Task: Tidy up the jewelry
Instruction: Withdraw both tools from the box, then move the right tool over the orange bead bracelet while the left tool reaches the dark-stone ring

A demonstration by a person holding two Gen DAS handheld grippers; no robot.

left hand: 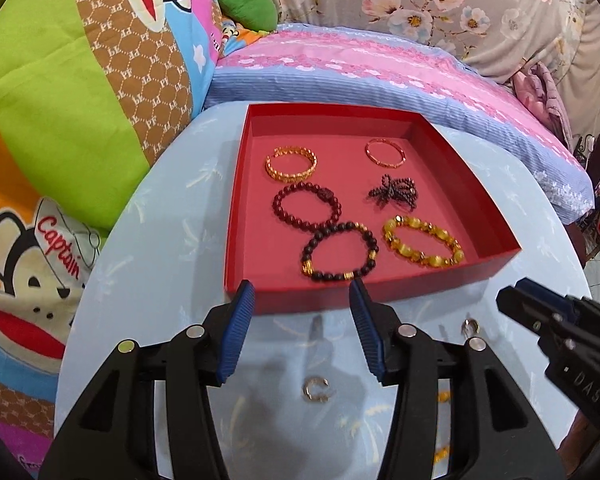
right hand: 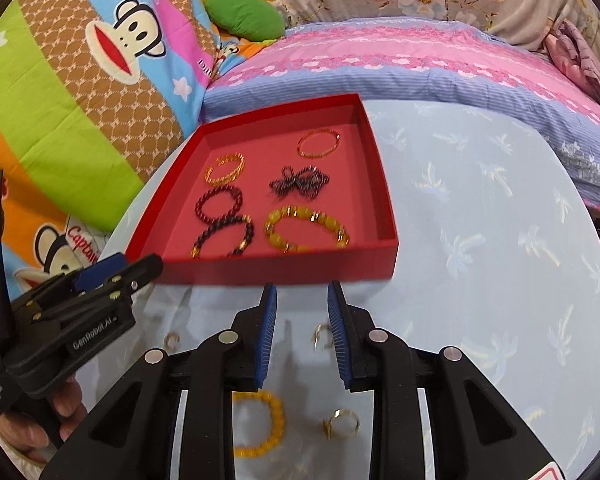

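Note:
A red tray (left hand: 256, 298) (right hand: 284, 270) on the round pale-blue table holds several bracelets: gold chain (left hand: 291, 164), thin red-gold bangle (left hand: 384, 153), dark red beads (left hand: 306, 207), black beads with gold (left hand: 339, 251), yellow beads (left hand: 422, 241) and a black bead bundle (left hand: 394, 192). My left gripper (left hand: 302, 294) is open and empty, just in front of the tray. A silver ring (left hand: 316, 389) lies between its fingers. My right gripper (right hand: 302, 294) is open and empty. On the table under it lie a yellow bead bracelet (right hand: 260, 424), a gold ring (right hand: 342, 424) and a small ring (right hand: 323, 336).
Another small ring (right hand: 172, 339) lies left of the right gripper. Colourful cartoon bedding (left hand: 60, 120) rises at the left, and a pink-blue pillow (left hand: 380, 68) lies behind the table. The right gripper shows in the left wrist view (left hand: 512, 298).

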